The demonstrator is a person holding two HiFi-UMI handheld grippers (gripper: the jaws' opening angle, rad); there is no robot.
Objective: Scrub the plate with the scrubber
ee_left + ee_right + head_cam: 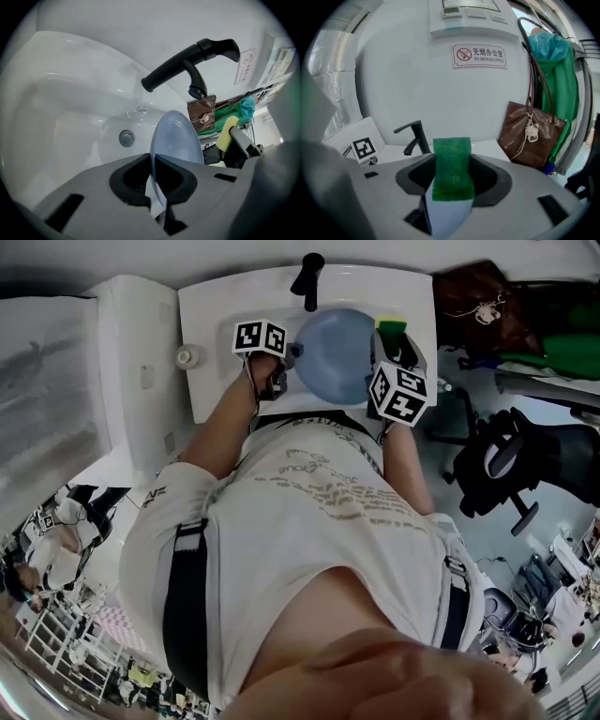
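A pale blue plate (337, 352) is held on edge over the white sink (211, 334). My left gripper (286, 362) is shut on its left rim. In the left gripper view the plate (176, 138) stands upright between the jaws of the left gripper (153, 183), above the basin (61, 108). My right gripper (394, 343) is at the plate's right side, shut on the scrubber (392, 327), a yellow sponge with a green face. The scrubber's green side (451, 168) fills the jaws of the right gripper (451, 187). Whether the scrubber touches the plate I cannot tell.
A black faucet (192, 63) reaches over the basin, with the drain (125, 138) below it. A brown bag (532, 136) and green clothing (555, 70) hang to the right of the sink. An office chair (506, 465) stands at the right. A small round object (187, 356) sits at the sink's left corner.
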